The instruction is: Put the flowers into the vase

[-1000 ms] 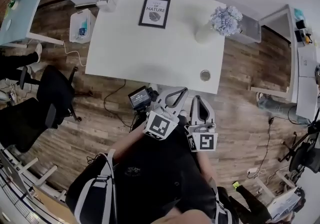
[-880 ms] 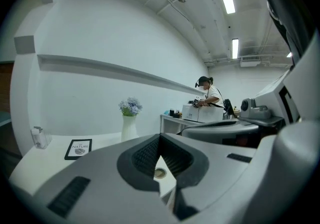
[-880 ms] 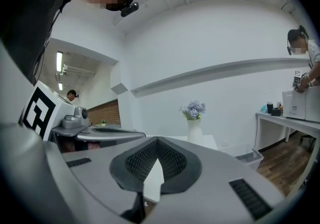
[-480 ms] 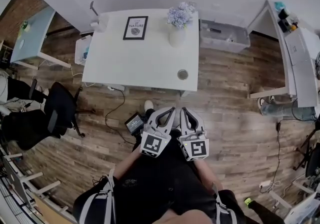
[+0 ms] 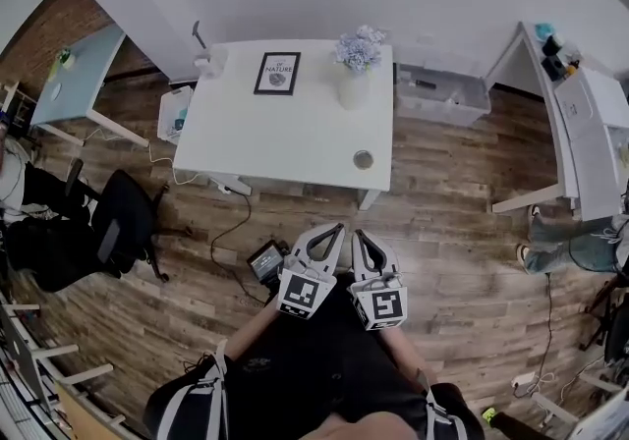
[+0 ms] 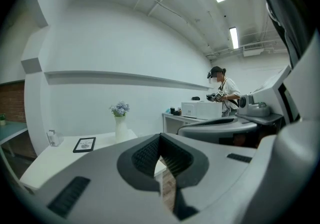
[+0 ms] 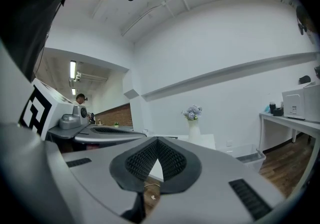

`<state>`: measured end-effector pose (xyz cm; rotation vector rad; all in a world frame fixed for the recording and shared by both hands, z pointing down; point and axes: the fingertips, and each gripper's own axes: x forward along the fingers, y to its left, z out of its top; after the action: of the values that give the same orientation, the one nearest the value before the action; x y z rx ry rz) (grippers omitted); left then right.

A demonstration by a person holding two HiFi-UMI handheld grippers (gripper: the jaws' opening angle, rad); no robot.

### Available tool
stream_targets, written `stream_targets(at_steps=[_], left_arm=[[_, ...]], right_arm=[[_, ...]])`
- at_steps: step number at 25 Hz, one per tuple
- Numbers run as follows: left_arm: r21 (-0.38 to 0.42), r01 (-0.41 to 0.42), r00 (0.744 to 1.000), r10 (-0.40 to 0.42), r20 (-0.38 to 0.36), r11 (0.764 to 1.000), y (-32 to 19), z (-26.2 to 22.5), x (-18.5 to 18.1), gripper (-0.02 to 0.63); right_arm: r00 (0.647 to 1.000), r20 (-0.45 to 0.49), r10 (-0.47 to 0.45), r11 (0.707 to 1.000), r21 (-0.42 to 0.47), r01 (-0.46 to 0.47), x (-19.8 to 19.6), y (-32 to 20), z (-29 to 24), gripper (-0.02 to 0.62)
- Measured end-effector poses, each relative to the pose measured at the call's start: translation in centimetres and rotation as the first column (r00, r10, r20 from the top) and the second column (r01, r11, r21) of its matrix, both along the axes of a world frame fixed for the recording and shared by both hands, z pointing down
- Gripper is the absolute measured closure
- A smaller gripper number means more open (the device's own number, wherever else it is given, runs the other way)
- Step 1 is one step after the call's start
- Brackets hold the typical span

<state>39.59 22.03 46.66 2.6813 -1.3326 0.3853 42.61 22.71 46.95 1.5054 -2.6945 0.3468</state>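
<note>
One white table [image 5: 285, 129] stands on the wood floor. It bears one framed print [image 5: 277, 73], lettering too small to read, and one vase [image 5: 353, 91] holding flowers [image 5: 359, 48]. Nearer, the left gripper [image 5: 337, 229] and right gripper [image 5: 358, 234] are clenched and empty.

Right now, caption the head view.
Flowers stand in the vase on the white table; left gripper and right gripper shut, empty.

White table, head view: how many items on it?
4: framed print back, left of centre; vase holding flowers back right; small round object front right; white object on the back-left corner. Nothing appears hidden.
</note>
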Motion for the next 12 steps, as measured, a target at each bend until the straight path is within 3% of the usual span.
stream_targets(at_steps=[12], left_arm=[[0.004, 0.032, 0.999, -0.032, -0.018, 0.999, 1.3, -0.5, -5.5, 0.595]], right_arm=[[0.999, -0.031, -0.013, 1.000, 0.000, 0.013, -5.0, 1.2, -0.8, 0.578]])
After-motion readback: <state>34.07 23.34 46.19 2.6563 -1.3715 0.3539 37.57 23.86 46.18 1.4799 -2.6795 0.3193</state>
